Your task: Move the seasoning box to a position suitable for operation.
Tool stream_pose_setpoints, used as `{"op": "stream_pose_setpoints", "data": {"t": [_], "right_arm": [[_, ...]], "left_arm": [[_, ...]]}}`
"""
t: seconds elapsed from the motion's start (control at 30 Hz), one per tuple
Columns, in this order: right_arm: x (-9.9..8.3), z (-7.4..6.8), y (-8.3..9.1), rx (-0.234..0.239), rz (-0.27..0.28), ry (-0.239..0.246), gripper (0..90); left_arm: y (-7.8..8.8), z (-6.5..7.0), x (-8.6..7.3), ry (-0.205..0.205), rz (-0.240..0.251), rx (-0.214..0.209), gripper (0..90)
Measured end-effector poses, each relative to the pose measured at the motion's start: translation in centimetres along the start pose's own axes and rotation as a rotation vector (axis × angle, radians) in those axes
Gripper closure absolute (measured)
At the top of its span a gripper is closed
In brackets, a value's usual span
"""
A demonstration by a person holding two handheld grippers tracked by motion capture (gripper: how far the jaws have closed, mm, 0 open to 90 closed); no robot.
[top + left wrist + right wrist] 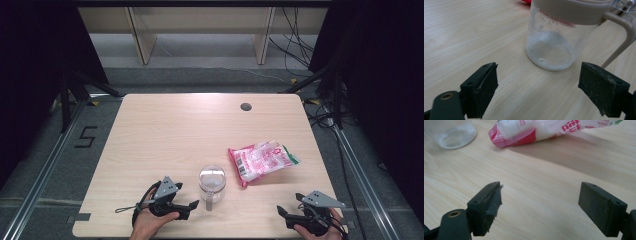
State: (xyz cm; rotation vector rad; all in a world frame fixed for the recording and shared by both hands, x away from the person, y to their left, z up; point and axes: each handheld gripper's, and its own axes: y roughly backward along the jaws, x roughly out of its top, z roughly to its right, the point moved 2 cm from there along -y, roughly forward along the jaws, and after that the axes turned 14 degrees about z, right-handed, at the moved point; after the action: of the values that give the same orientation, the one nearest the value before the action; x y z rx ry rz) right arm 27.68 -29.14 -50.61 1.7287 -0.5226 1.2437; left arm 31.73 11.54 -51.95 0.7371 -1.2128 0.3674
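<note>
Jar (551, 45) w/ beige lid just ahead of left tongs (537, 85), right tongs (539, 207) well apart, both wide open, empty

A clear plastic jar (212, 183) with a beige collar and handle stands upright near the table's front edge, white residue on its bottom. Just right of it, apart, a pink-and-white printed plastic bag (262, 160) lies flat.

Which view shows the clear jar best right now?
The left gripper view: the jar stands close ahead, showing white residue, beige lid band and handle. The high view shows it whole but small; the right gripper view catches its base.
</note>
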Motion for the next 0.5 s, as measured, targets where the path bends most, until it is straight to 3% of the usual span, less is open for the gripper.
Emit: {"op": "stream_pose_setpoints", "data": {"t": [0.1, 0.13, 0.3, 0.4, 0.43, 0.5], "right_arm": [[0.0, 0.1, -0.2, -0.02, 0.011, 0.003, 19.5], [0.0, 0.1, 0.0, -0.001, 0.006, 0.003, 19.5], [0.0, 0.0, 0.0, 0.004, -0.001, 0.003, 19.7], [0.0, 0.0, 0.0, 0.002, -0.004, 0.001, 19.8], [0.0, 0.0, 0.0, 0.002, 0.0, 0.005, 19.9], [0.0, 0.0, 0.0, 0.003, -0.003, 0.004, 20.0]], "left_arm": [[0.1, 0.0, 0.0, -0.007, -0.001, -0.008, 14.9], [0.1, 0.0, 0.1, -0.002, 0.001, -0.003, 14.9], [0.3, 0.5, 0.3, 0.001, 0.012, -0.008, 15.1], [0.4, 0.6, 0.5, -0.02, -0.001, -0.023, 17.6], [0.3, 1.1, 0.5, -0.007, 0.018, -0.048, 18.2], [0.4, 1.3, 0.6, -0.008, 0.013, -0.067, 20.6]]}}
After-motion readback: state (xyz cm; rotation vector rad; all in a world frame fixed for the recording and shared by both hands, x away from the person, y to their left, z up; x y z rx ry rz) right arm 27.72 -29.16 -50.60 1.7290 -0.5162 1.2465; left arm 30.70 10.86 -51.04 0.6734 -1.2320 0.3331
